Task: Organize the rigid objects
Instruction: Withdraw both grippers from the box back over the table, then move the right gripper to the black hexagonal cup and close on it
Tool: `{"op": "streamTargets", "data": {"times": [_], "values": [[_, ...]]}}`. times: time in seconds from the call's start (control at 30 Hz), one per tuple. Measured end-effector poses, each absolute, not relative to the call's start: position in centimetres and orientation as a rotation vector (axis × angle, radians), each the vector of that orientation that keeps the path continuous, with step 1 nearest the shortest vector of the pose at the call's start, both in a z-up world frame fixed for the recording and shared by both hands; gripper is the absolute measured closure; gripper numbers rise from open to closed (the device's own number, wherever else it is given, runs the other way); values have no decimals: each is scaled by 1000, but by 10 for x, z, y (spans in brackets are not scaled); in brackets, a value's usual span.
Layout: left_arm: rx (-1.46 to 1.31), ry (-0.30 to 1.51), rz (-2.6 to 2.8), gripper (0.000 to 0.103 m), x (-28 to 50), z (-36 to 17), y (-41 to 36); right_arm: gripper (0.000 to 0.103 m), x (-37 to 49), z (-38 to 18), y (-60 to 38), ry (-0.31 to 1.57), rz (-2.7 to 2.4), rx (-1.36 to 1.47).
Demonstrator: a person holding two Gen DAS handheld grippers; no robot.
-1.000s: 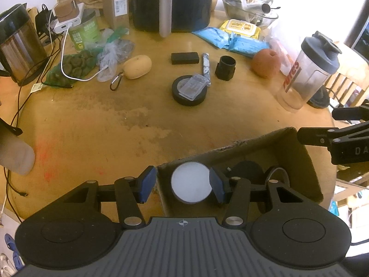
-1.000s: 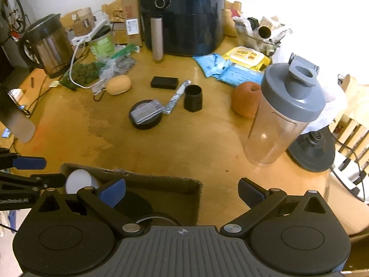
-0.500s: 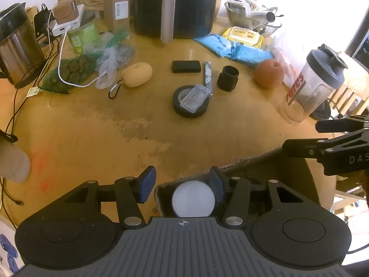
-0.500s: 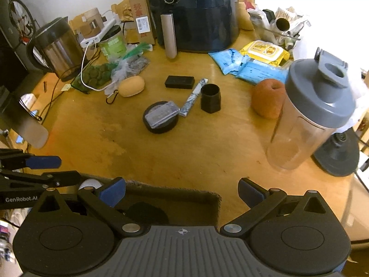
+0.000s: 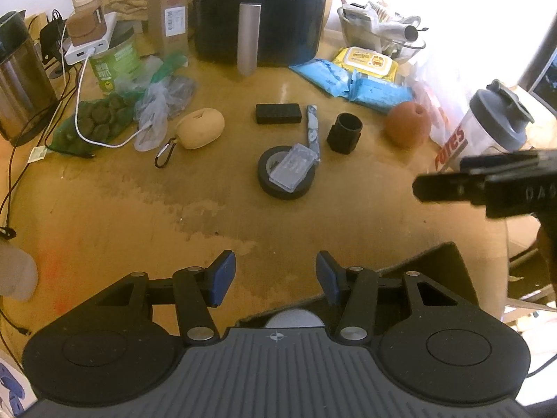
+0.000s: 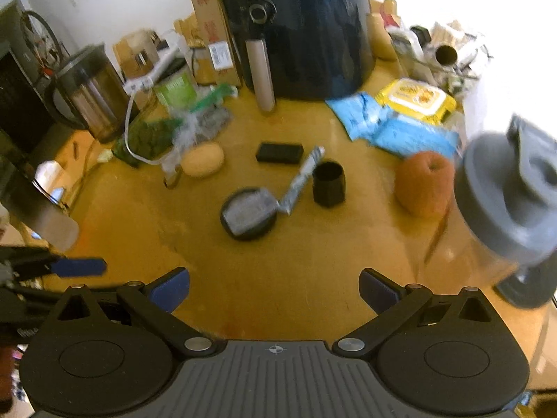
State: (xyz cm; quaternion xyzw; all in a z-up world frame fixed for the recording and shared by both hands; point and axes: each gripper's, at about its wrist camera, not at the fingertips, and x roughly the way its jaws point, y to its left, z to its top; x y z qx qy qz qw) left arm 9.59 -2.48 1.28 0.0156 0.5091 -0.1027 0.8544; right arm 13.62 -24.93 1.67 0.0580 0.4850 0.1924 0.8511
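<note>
My left gripper (image 5: 275,278) is open and empty above the table's near part. Just below it sits a cardboard box (image 5: 449,261) with a white round disc (image 5: 294,317) inside, mostly hidden by the gripper body. My right gripper (image 6: 274,289) is open and empty; it shows at the right of the left wrist view (image 5: 452,184). Mid-table lie a black tape roll (image 5: 287,172) with a clear plastic case (image 5: 294,167) on it, a black block (image 5: 278,113), a black cup (image 5: 344,132), a grey stick (image 5: 312,129) and a tan pouch with carabiner (image 5: 200,129).
A black air fryer (image 5: 259,10) stands at the back. A shaker bottle (image 6: 504,202) stands at the right, an orange fruit (image 6: 424,188) beside it. Blue and yellow wipe packs (image 5: 362,76), a steel kettle (image 6: 90,94), bags and cables crowd the back and left.
Both grippers have pulled up and back from the box. The white disc stays in the box, now nearly hidden under the left gripper. The right view is blurred by motion.
</note>
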Motion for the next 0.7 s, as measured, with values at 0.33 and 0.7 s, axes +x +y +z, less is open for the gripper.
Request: {"op": "streamTargets", "data": {"times": [0.33,0.7], "values": [[33,1053,-238,53,104,19,-24,1,167,13,-238,961,384,62],[9,1072,-224,53,95,14,-13,18,196,-18,-228,920,334,28]]}}
